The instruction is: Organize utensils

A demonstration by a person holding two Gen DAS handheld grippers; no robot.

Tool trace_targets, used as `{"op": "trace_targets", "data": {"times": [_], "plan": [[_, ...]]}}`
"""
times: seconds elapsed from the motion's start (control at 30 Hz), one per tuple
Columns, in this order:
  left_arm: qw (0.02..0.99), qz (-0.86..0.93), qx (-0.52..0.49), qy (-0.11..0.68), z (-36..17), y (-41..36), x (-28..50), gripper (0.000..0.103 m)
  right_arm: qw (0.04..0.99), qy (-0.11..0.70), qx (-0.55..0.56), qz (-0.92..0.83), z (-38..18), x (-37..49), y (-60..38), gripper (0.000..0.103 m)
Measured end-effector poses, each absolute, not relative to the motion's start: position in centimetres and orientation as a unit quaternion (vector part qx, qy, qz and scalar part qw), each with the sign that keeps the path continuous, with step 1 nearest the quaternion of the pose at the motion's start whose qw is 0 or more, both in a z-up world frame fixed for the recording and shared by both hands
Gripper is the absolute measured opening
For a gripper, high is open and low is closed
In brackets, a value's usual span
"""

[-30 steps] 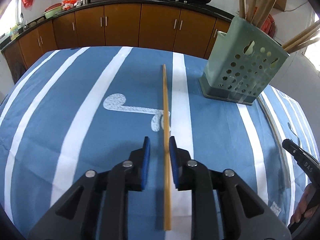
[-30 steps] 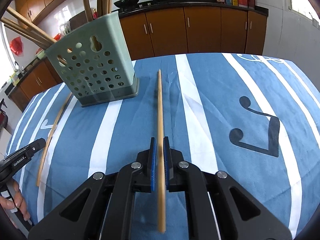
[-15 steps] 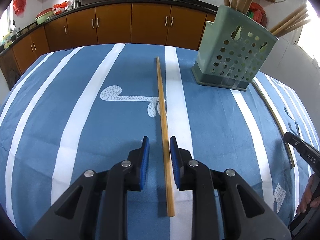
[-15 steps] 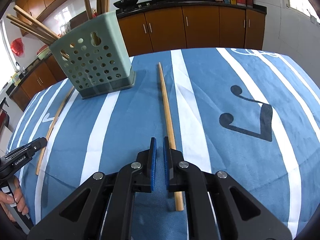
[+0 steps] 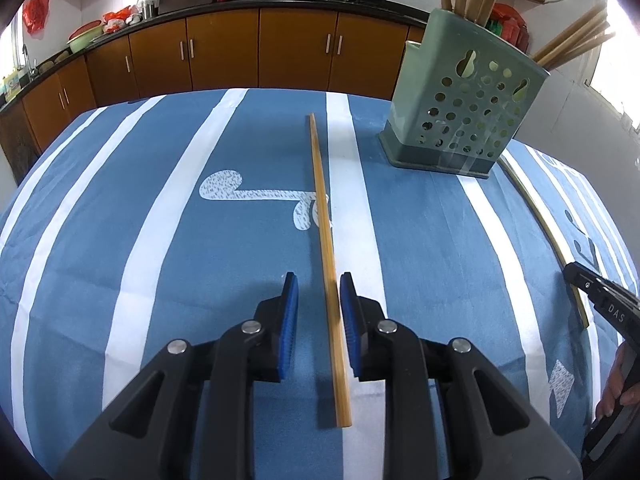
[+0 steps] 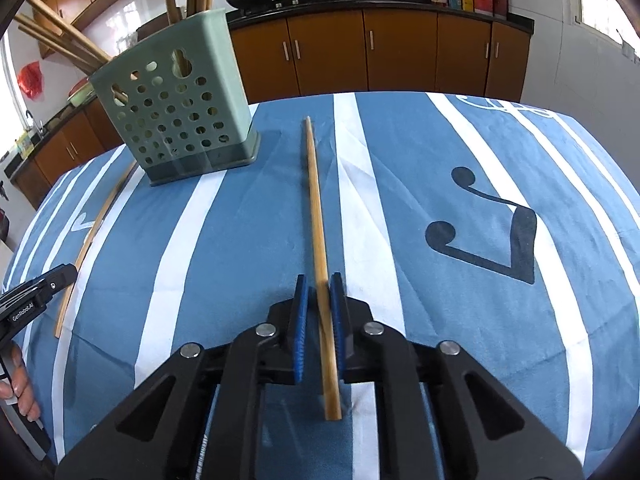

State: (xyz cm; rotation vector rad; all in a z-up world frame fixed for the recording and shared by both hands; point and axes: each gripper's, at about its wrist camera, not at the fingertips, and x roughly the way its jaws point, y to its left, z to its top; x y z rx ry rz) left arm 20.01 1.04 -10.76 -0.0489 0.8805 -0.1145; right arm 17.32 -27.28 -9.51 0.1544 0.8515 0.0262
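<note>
A bamboo chopstick (image 5: 325, 236) lies on the blue striped cloth, its near part between the open pads of my left gripper (image 5: 316, 294). Another chopstick (image 6: 318, 224) lies between the pads of my right gripper (image 6: 319, 294), whose jaws stand narrowly apart around it. A green perforated utensil holder (image 5: 460, 108) with several chopsticks in it stands far right in the left view, and it also stands far left in the right view (image 6: 172, 116).
Each loose chopstick appears in the other view, by the edge of the cloth (image 5: 548, 236) (image 6: 94, 232). The other hand-held gripper shows at the side of each view (image 5: 604, 304) (image 6: 32, 300). Brown kitchen cabinets (image 5: 256, 52) stand behind the table.
Both chopsticks were held up off the cloth a second ago; now they lie on it. The left jaws stand wider. The right jaws were shut and now stand slightly apart around the chopstick.
</note>
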Motion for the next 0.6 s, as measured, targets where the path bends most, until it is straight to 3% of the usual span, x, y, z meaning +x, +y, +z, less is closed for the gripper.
{"op": "trace_targets", "data": {"times": [0.6], "plan": [[0.903, -0.046, -0.007, 0.426, -10.86, 0.73, 19.97, 0.021, 0.908, 0.414, 0.061, 0.018, -9.61, 17.55, -26.68, 0.01]]}}
